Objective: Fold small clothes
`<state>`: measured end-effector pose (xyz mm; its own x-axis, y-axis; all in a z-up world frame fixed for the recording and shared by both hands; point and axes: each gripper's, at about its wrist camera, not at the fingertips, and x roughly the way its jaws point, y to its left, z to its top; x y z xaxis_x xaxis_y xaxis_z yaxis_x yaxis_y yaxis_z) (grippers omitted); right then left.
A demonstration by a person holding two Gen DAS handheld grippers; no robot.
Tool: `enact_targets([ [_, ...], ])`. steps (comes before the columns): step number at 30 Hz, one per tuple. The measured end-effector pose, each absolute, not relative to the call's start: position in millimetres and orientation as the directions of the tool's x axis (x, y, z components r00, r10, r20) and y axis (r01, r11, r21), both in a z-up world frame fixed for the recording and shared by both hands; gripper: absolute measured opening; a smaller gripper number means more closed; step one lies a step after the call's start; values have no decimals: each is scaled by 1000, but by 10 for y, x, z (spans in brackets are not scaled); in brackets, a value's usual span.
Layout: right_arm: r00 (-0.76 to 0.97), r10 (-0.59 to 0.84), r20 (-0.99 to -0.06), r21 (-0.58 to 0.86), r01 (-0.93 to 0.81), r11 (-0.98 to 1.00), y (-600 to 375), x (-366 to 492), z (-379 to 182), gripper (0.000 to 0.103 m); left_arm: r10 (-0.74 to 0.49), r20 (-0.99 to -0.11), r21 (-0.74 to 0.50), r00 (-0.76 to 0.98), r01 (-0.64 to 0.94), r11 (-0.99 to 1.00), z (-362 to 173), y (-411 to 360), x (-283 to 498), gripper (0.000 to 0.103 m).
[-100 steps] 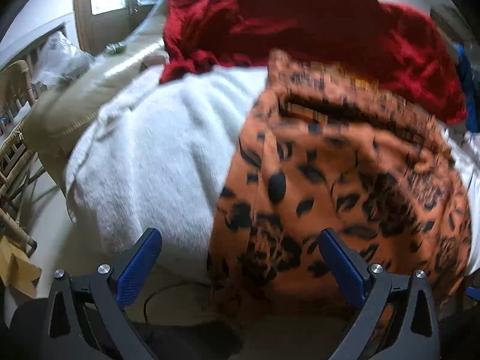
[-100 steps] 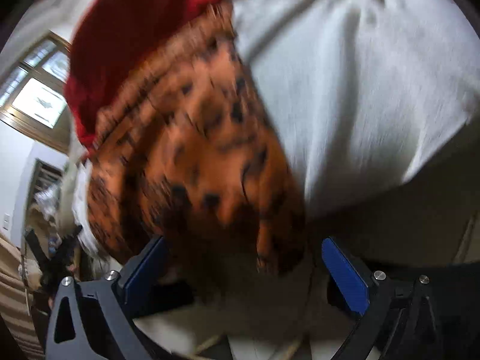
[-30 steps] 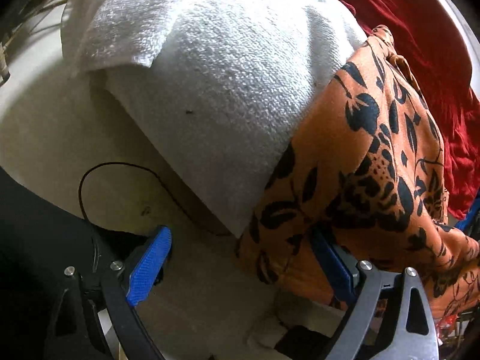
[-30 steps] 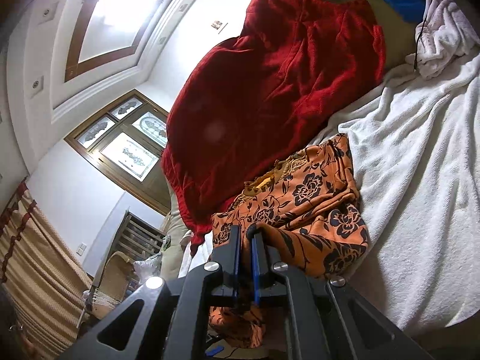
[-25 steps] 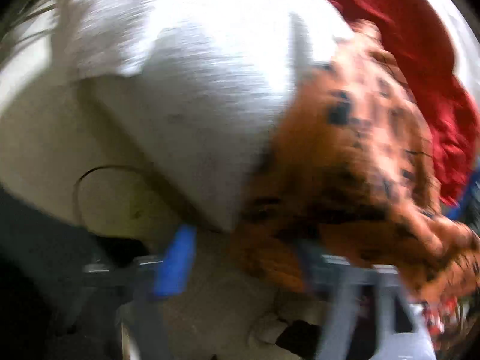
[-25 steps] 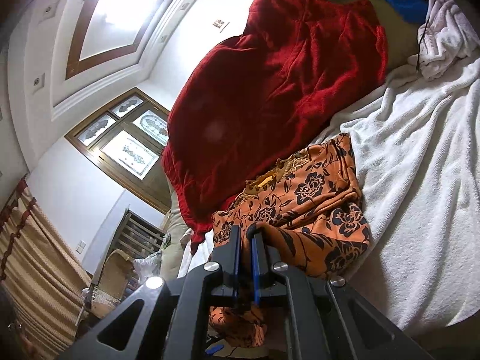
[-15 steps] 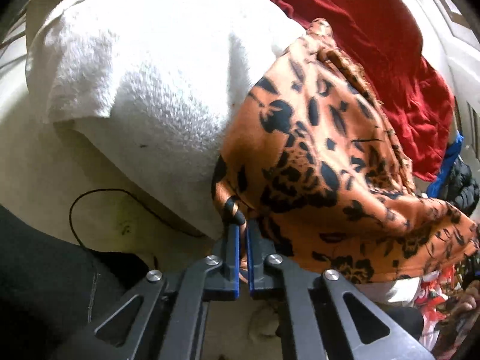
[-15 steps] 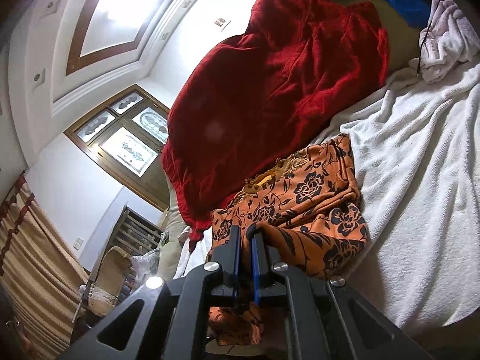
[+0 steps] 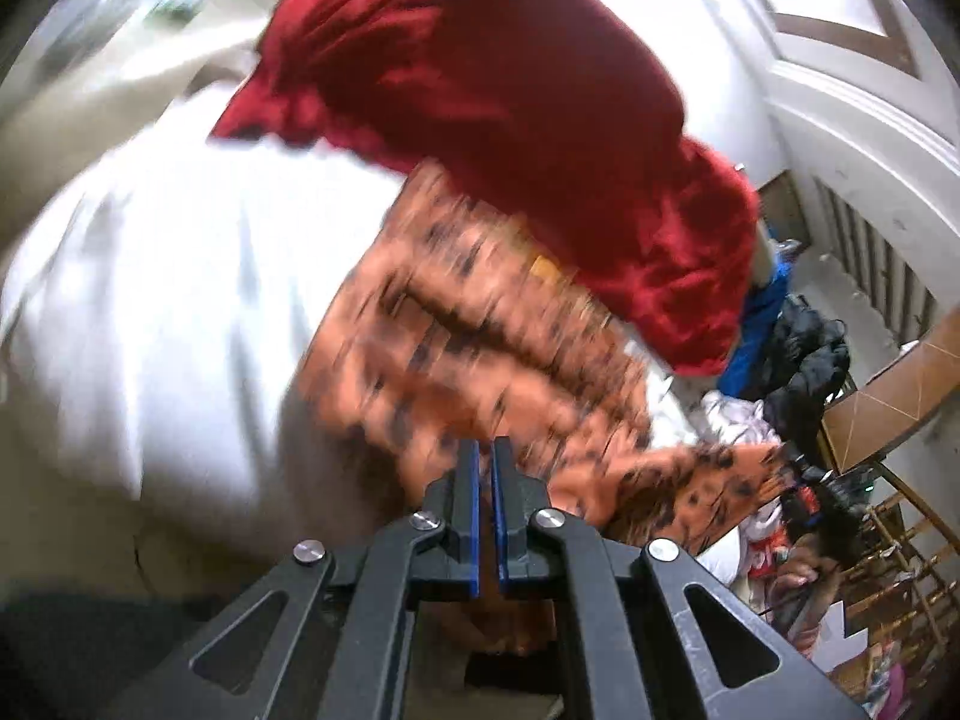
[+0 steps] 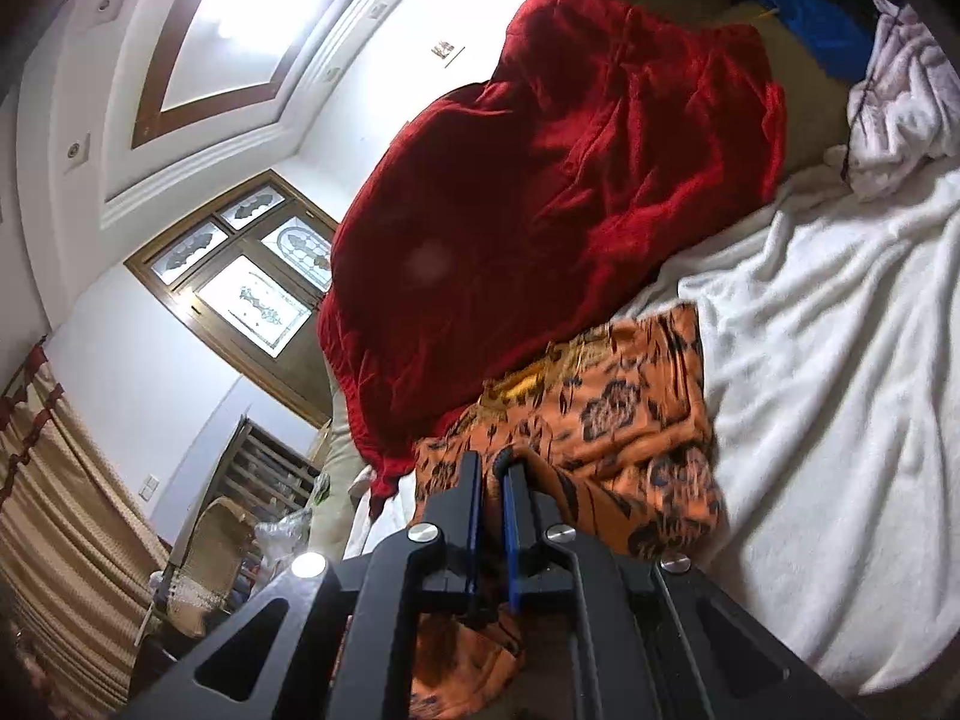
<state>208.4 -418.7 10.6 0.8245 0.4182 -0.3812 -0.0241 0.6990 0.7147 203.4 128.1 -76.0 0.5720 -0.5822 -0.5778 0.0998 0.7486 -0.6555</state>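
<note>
An orange garment with a black flower print lies on a white towel, its far edge next to a red blanket. My left gripper is shut on the garment's near hem; that view is motion-blurred. In the right wrist view the garment lies on the towel, and my right gripper is shut on another near corner of it, with cloth hanging between and below the fingers.
The red blanket drapes over the sofa back. A crumpled pale cloth and a blue item lie at the far right. Dark clothes and wooden chairs stand right of the sofa.
My left gripper went from open to shut on the garment's hem and swung up over the towel. My right gripper stayed shut on the garment, whose near edge has shifted and bunched.
</note>
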Motion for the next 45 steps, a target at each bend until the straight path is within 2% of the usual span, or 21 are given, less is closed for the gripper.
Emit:
enact_targets([
  [4, 837, 387, -387, 721, 13, 693, -4358, 2645, 118, 6, -559, -503, -655, 659, 130, 744, -365, 1250, 2787, 2],
  [7, 846, 362, -391, 747, 62, 662, -4556, 3203, 3, 6, -542, -492, -665, 681, 108, 739, -332, 1182, 3319, 2],
  [11, 837, 338, -429, 748, 120, 653, -4661, 3659, -338, 6, -543, -470, -651, 695, 142, 745, -370, 976, 3414, 2],
  [14, 782, 324, -532, 695, 184, 695, -4631, 3837, -664, 7, -507, -560, -555, 655, 158, 817, -580, 769, 3145, 2],
  [16, 755, 333, -564, 688, 207, 695, -4648, 3886, -791, 9, -487, -621, -504, 614, 164, 848, -813, 723, 2843, 3],
  [17, 756, 342, -558, 702, 210, 681, -4670, 3876, -824, 10, -470, -661, -480, 585, 151, 864, -949, 721, 2688, 10],
  [18, 763, 338, -551, 706, 210, 676, -4675, 3847, -812, 10, -456, -698, -466, 551, 134, 875, -1093, 727, 2520, 23],
  [20, 782, 350, -515, 721, 176, 670, -4642, 3740, -728, 10, -449, -717, -462, 532, 119, 879, -1331, 751, 2254, 41],
  [21, 795, 359, -488, 732, 149, 664, -4621, 3674, -673, 13, -457, -723, -477, 518, 105, 873, -1420, 773, 2141, 46],
  [22, 812, 363, -457, 743, 124, 658, -4593, 3588, -603, 37, -467, -725, -496, 506, 87, 864, -1532, 787, 2009, 48],
  [23, 828, 370, -421, 764, 103, 637, -4571, 3495, -543, 87, -475, -731, -504, 490, 82, 860, -1629, 780, 1931, 51],
  [24, 850, 367, -379, 789, 90, 607, -4571, 3391, -504, 101, -474, -749, -503, 463, 69, 861, -1755, 759, 1869, 52],
  [26, 883, 381, -274, 834, 21, 551, -4563, 3163, -428, 103, -472, -768, -505, 433, 42, 862, -1923, 726, 1808, 52],
  [27, 889, 374, -266, 836, 20, 548, -4561, 3070, -413, 103, -473, -777, -510, 415, 26, 860, -2018, 706, 1790, 52],
  [32, 892, 361, -272, 841, 37, 540, -4541, 2755, -473, 103, -515, -779, -561, 358, -32, 827, -2385, 612, 1752, 52],
  [37, 867, 387, -313, 826, 48, 561, -4511, 2603, -578, 103, -601, -730, -644, 327, -31, 765, -2580, 474, 1799, 51],
  [40, 866, 381, -323, 817, 52, 574, -4533, 2584, -618, 102, -597, -738, -640, 315, -45, 767, -2644, 346, 1843, 50],
  [41, 866, 365, -342, 800, 64, 597, -4541, 2582, -609, 101, -586, -745, -626, 317, -31, 779, -2632, 311, 1835, 44],
  [42, 863, 356, -358, 788, 76, 611, -4551, 2589, -607, 99, -571, -757, -608, 317, -24, 793, -2630, 296, 1831, 33],
  [43, 860, 354, -368, 783, 82, 616, -4569, 2604, -613, 94, -564, -764, -601, 313, -27, 799, -2632, 292, 1835, 29],
  [45, 858, 346, -380, 787, 104, 608, -4647, 2650, -630, 86, -606, -734, -646, 308, -38, 763, -2636, 333, 1836, 9],
])
